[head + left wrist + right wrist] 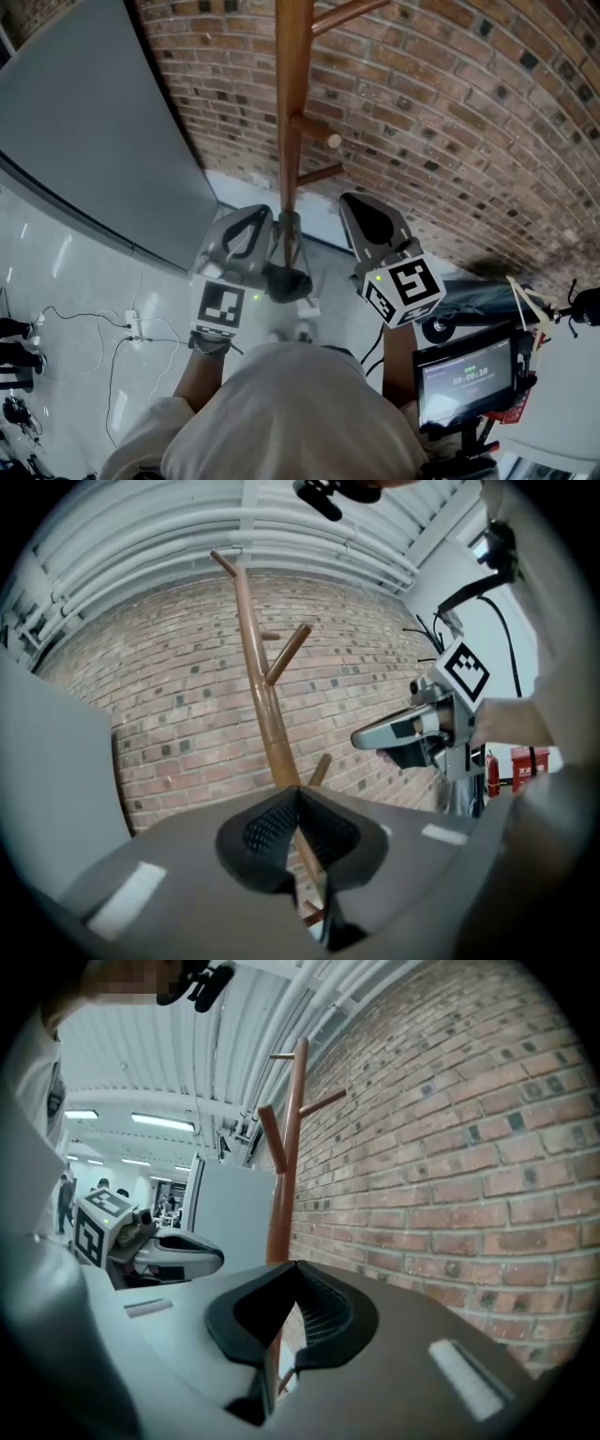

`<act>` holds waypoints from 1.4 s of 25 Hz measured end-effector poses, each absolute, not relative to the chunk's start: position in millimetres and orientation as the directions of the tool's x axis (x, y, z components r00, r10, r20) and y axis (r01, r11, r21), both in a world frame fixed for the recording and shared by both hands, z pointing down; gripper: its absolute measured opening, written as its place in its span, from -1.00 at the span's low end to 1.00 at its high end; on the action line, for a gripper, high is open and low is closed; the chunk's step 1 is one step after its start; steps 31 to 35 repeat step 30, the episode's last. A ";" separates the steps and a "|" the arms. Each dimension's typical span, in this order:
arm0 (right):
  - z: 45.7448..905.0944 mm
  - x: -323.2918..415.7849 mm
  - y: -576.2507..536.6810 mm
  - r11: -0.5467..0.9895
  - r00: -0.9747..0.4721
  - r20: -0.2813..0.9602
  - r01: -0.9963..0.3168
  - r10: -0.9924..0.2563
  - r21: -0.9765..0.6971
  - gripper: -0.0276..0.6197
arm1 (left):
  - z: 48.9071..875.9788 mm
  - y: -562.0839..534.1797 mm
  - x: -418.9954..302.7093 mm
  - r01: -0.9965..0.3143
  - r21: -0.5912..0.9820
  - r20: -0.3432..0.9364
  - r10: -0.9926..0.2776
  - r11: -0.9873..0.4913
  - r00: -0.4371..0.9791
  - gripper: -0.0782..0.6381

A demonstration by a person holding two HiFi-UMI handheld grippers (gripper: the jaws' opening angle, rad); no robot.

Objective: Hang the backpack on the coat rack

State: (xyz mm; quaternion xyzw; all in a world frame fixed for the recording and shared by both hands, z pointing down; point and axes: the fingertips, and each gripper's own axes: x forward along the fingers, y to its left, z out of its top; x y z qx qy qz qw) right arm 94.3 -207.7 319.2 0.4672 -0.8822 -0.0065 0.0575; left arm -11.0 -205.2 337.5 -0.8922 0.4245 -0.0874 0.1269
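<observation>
The wooden coat rack (292,112) is set close against the brick wall (450,112), with open room on both sides of its pole. The left gripper (298,794) and the right gripper (292,1269) are held level, one on each side of the pole, each with its jaws pressed together on nothing. A grey panel (84,122) is seen at the left, and cables (122,328) are strewn over the pale floor (75,272). The backpack cannot be made out.

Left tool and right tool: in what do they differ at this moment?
The left tool is left of the coat rack pole, the right tool right of it. The left tool's marker cube shows one flat face; the right tool's marker cube is tilted, showing two. Both are grey, shut, and point toward the brick wall.
</observation>
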 end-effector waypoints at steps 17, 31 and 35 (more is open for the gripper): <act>293.2 85.5 -204.0 0.569 -0.565 0.068 -0.810 -0.822 0.140 -0.91 | 306.8 -202.3 -10.0 -0.726 -0.308 0.001 -0.764 -0.615 0.646 -0.78; 299.8 81.8 -208.2 0.584 -0.579 0.081 -0.804 -0.811 0.108 -0.91 | 320.4 -210.0 -10.7 -0.718 -0.289 0.036 -0.757 -0.633 0.653 -0.78; 299.8 81.8 -208.2 0.584 -0.579 0.081 -0.804 -0.811 0.108 -0.91 | 320.4 -210.0 -10.7 -0.718 -0.289 0.036 -0.757 -0.633 0.653 -0.78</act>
